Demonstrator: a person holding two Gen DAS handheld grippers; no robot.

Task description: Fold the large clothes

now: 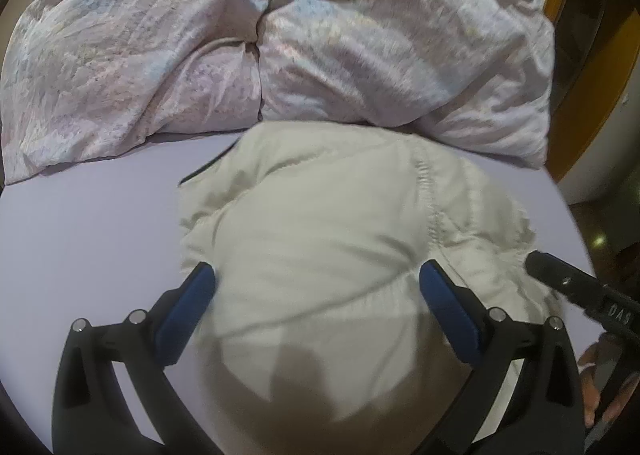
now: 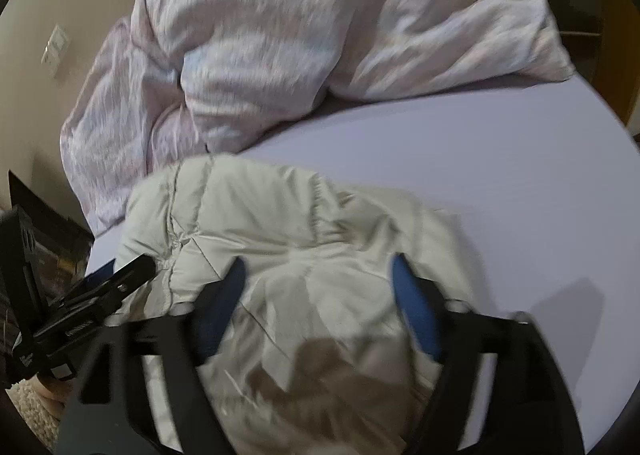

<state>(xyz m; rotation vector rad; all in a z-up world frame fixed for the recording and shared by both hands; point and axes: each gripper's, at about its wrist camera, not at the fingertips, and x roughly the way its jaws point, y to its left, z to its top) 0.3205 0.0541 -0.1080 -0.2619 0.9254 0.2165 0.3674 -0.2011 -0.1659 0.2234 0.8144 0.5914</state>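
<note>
Left wrist view looks down on a cream padded jacket lying bundled on a pale lilac bed sheet. The left gripper hangs over the near part of the jacket with its two blue-padded fingers spread wide, one on each side of the bulging fabric, and nothing is clamped between them. At the right edge of this view the black tip of the right gripper reaches in beside the jacket's puckered seam. Behind the jacket, at the far side of the bed, lies a crumpled pink and white patterned duvet, its front edge just touching the jacket's far edge. Right wrist view, somewhat blurred, shows the same jacket from the other side, with the right gripper above it; its blue-padded fingers stand wide apart with the jacket's fabric below and between them, not pinched. The left gripper appears at the left edge, against the jacket's stitched seam. The duvet fills the upper part of this view, and bare sheet stretches to the right.
</note>
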